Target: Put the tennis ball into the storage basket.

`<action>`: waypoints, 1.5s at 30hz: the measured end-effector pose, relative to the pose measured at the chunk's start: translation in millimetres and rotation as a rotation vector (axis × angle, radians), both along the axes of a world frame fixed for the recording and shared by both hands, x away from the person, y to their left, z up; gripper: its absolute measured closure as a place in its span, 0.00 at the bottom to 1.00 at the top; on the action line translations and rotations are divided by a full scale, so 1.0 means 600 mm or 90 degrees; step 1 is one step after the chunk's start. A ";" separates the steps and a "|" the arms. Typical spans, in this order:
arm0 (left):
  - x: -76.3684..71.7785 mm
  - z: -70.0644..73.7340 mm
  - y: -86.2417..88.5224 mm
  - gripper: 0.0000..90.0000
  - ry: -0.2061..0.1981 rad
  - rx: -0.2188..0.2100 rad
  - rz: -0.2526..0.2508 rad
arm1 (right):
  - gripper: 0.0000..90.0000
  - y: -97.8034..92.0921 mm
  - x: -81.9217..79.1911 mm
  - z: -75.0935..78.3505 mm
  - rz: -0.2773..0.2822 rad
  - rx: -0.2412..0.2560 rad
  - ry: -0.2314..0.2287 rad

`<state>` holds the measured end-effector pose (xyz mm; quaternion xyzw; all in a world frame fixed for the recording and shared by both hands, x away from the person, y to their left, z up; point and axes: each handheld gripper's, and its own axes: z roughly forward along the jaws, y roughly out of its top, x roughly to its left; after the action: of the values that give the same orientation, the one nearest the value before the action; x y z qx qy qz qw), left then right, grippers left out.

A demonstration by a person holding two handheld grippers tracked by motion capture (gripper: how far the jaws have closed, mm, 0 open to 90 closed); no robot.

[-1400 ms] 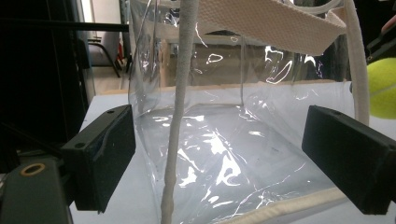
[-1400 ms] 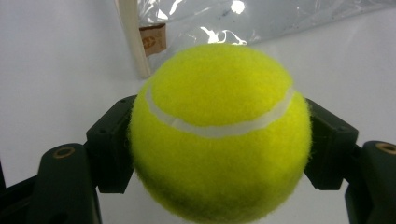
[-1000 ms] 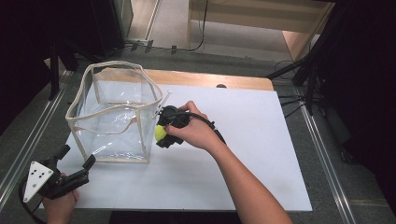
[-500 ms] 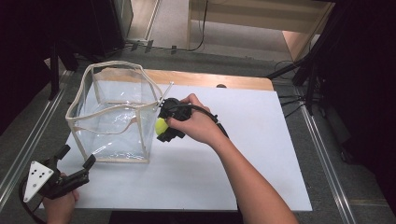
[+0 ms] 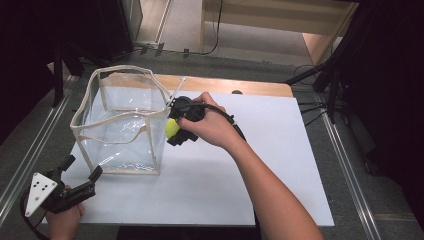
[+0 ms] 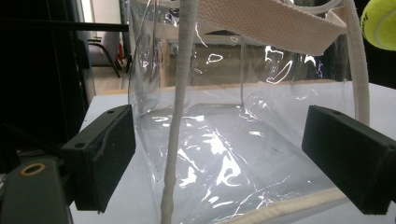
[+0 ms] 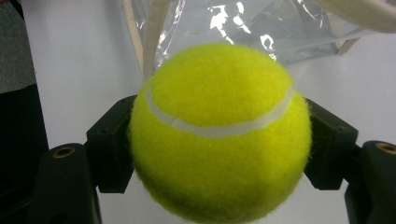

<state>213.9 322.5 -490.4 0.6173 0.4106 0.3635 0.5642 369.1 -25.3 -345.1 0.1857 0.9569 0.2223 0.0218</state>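
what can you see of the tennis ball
The tennis ball is bright yellow-green and fuzzy, felt by the look of it, with a curved white seam across its upper half. It is clamped between the two black jaws of the right gripper, one on each side, held above the white table just beside the right wall of the clear bag, below its rim.

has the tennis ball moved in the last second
Yes. The tennis ball, clamped in the right tool, has risen beside the clear bag's right wall, toward its rim.
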 end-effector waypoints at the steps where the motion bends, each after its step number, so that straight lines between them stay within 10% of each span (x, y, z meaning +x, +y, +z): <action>1: 0.000 0.000 0.000 0.11 0.000 0.000 0.000 | 0.26 0.000 0.000 0.000 0.000 0.000 0.000; 45: 0.000 0.000 -0.001 0.11 -0.002 0.000 -0.003 | 0.26 0.015 0.032 0.080 0.013 -0.004 -0.012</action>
<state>214.0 321.8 -490.4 0.6179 0.4080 0.3631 0.5656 388.2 -16.3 -297.2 0.1740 0.9592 0.2211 0.0290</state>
